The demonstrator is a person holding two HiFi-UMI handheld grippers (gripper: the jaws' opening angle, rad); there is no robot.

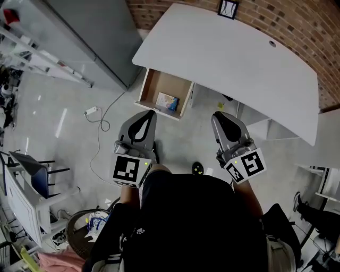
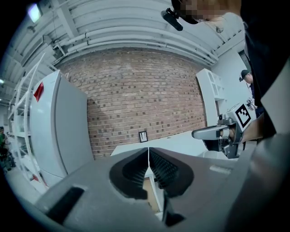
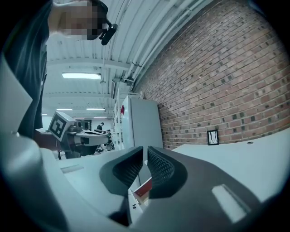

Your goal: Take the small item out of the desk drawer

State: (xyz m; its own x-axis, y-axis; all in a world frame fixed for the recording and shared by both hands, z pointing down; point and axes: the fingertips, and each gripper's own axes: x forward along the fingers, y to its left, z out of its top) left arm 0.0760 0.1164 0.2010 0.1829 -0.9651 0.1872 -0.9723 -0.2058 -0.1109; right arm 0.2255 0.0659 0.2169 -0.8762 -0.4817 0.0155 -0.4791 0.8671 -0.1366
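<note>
The wooden drawer point(image 1: 158, 84) stands pulled out from under the left end of the white desk point(image 1: 228, 58). A small blue-and-white item point(image 1: 168, 101) lies at its front right. My left gripper point(image 1: 150, 112) hovers just in front of the drawer's front edge, pointing at it, jaws shut and empty; in the left gripper view its pads point(image 2: 148, 152) meet in a thin line. My right gripper point(image 1: 217, 115) is held beside it, in front of the desk right of the drawer. Its pads point(image 3: 145, 152) stand a narrow slit apart with nothing between them.
A tall grey cabinet point(image 1: 90, 37) stands left of the desk. A cable with a white plug point(image 1: 93, 111) runs over the floor near the drawer. A small framed picture point(image 1: 228, 8) stands at the desk's back edge against the brick wall. A chair point(image 1: 37, 175) stands at far left.
</note>
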